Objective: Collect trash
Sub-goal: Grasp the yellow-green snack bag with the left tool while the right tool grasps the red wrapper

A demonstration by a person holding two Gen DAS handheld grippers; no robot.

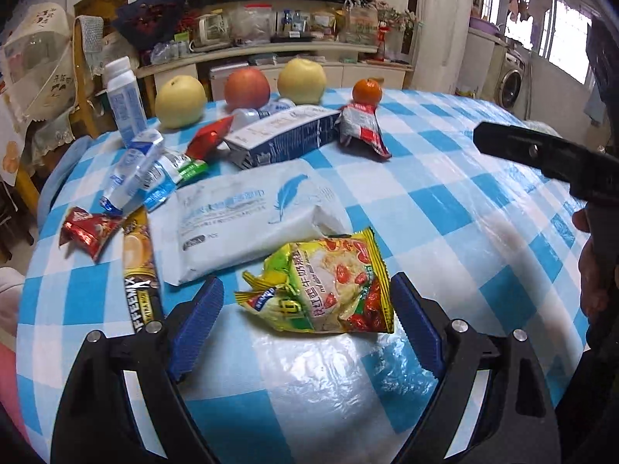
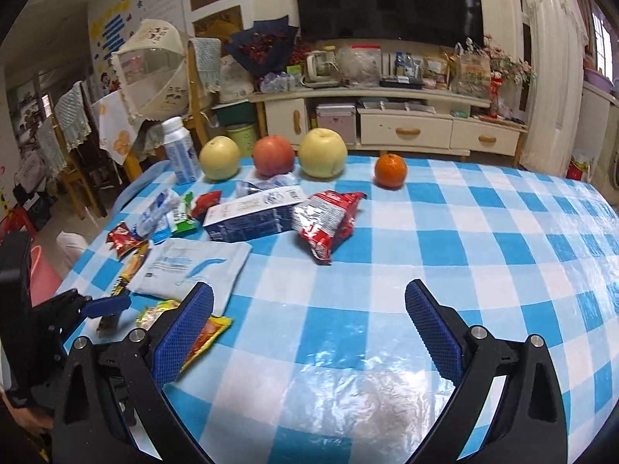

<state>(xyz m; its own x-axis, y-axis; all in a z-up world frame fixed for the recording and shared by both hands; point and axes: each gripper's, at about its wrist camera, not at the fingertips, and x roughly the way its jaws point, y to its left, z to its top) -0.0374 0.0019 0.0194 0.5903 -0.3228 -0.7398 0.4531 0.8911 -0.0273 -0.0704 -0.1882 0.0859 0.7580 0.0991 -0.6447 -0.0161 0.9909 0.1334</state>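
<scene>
Seemingly nothing collected yet: L wrist view, left gripper (image 1: 307,323) jaws wide, empty, straddling yellow snack bag (image 1: 323,284) w/o touching, wrappers, milk carton (image 1: 282,135) & tissue pack (image 1: 240,216) all on table (image 1: 464,201); R wrist view, right gripper (image 2: 309,336) wide, empty, over bare cloth, red bag (image 2: 325,224) ahead.

R gripper (image 2: 309,328) jaws wide apart over blue-check tablecloth (image 2: 464,239), nothing btwn pads. Far edge: 2 pears, apple (image 2: 274,154), orange (image 2: 390,170), white bottle (image 2: 180,150). Mid-left: red snack bag (image 2: 325,224) beside blue carton (image 2: 251,216), white wipes pack (image 2: 193,266), small wrappers. Near left: L gripper (image 2: 104,307) by yellow packet (image 2: 158,311).
</scene>
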